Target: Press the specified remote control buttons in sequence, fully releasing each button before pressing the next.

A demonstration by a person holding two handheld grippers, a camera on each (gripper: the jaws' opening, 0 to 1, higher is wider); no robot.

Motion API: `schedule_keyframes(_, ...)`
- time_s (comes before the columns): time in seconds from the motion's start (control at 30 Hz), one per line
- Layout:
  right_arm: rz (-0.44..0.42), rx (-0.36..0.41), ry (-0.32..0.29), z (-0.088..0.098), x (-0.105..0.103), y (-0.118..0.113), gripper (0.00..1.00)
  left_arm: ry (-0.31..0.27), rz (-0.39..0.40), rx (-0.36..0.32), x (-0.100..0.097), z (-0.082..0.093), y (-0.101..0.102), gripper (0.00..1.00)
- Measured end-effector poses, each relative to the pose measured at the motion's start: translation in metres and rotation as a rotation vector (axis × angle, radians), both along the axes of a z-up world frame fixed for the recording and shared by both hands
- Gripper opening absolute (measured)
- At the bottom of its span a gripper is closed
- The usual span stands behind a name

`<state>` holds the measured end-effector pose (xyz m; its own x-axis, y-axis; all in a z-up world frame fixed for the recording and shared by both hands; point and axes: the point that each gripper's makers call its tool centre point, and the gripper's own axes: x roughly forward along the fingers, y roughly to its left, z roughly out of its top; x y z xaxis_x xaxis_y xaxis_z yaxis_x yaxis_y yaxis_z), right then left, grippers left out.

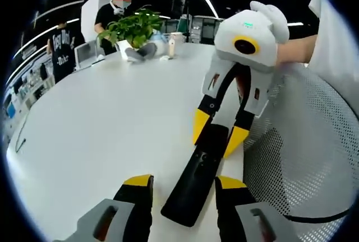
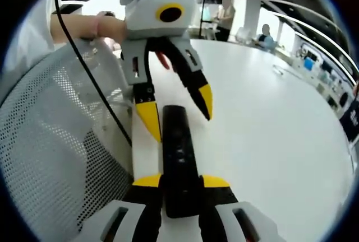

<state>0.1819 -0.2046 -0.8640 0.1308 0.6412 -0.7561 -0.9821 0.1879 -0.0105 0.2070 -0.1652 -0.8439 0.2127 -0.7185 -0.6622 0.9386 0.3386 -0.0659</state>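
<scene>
A long black remote control (image 1: 197, 176) lies on the white table (image 1: 95, 130), close to its edge. My left gripper (image 1: 184, 181) is open, and its yellow-tipped jaws straddle the remote's near end with a gap on each side. From the upper right comes my right gripper (image 1: 217, 133), whose yellow tips clamp the remote's far end. In the right gripper view, the right gripper (image 2: 181, 181) is shut on the remote control (image 2: 178, 158). The left gripper (image 2: 178, 112) faces it with its jaws spread around the other end. A person's hand holds each gripper.
A white mesh chair back (image 1: 314, 152) stands against the table edge beside the remote, and the same chair back (image 2: 50, 158) has a black cable (image 2: 92, 82) running over it. A potted plant (image 1: 132, 26), small items and people are at the table's far end.
</scene>
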Motion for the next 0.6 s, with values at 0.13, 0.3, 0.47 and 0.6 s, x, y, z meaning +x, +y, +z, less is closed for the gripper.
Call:
schedule_keyframes(0.13, 0.0, 0.0, 0.0, 0.0, 0.0, 0.0, 0.22, -0.016, -0.006, -0.001, -0.001, 0.007, -0.001, 0.52)
schedule_keyframes(0.3, -0.004, 0.003, 0.001, 0.0, 0.0, 0.0, 0.22, -0.048, 0.101, -0.065, 0.012, 0.026, 0.001, 0.7)
schedule_keyframes(0.47, 0.0, 0.005, -0.002, 0.0, 0.0, 0.0, 0.22, -0.066, 0.176, -0.127, 0.019, 0.045, 0.009, 0.7)
schedule_keyframes(0.6, 0.001, 0.006, -0.002, 0.0, 0.0, 0.001, 0.22, -0.084, 0.216, -0.151, 0.023, 0.056, 0.015, 0.73)
